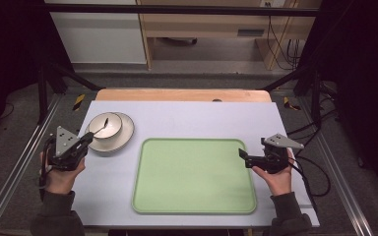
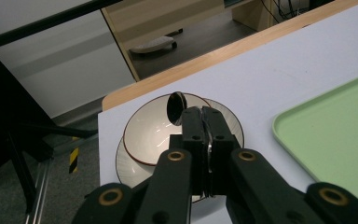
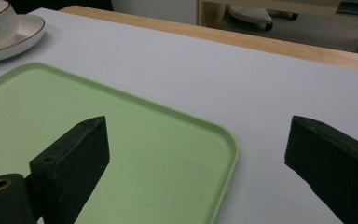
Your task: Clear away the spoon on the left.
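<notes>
left gripper point(image 2: 204, 122) clamps spoon point(image 2: 177, 106) (over bowl point(image 2: 150, 135)) | right gripper point(image 3: 198, 154) wide, straddling tray point(image 3: 121, 158) edge

Bowl point(image 1: 106, 125) on plate point(image 1: 123, 135), spoon point(image 1: 104, 123) in bowl, tray point(image 1: 194, 175) to their right

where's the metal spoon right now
The shiny metal spoon sits in the white brown-rimmed bowl on the white plate, far left of the green tray, its handle clamped in the left gripper.
</notes>
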### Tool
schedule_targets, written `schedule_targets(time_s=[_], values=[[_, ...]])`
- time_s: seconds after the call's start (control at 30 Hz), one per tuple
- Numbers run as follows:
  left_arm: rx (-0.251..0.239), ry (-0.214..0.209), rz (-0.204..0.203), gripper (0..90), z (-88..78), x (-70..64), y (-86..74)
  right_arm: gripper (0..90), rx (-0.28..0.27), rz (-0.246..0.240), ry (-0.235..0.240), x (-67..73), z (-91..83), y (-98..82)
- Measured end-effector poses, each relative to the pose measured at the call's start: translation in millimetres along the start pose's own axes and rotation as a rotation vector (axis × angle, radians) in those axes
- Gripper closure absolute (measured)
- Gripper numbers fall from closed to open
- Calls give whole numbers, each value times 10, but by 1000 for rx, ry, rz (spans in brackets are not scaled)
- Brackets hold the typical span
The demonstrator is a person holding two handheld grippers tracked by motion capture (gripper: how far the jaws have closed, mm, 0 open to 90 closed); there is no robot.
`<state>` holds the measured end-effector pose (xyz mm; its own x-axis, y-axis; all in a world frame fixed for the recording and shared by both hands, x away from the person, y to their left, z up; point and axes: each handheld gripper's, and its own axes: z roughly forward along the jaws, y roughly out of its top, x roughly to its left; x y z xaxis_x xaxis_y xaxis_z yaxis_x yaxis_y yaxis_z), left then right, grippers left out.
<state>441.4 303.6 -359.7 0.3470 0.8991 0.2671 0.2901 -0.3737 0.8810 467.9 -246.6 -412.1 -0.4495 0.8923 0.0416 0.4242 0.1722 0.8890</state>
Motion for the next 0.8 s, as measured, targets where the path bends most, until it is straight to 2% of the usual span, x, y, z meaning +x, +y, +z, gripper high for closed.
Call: schedule_targets(time_s=[0.43,0.8], values=[[-49,-3,46,888,-152,-135,125,65,-2,4,6,-2,-7,-1],[-81,-23,93,888,-251,-278,204,65,-3,7,0,-15,-19,6]])
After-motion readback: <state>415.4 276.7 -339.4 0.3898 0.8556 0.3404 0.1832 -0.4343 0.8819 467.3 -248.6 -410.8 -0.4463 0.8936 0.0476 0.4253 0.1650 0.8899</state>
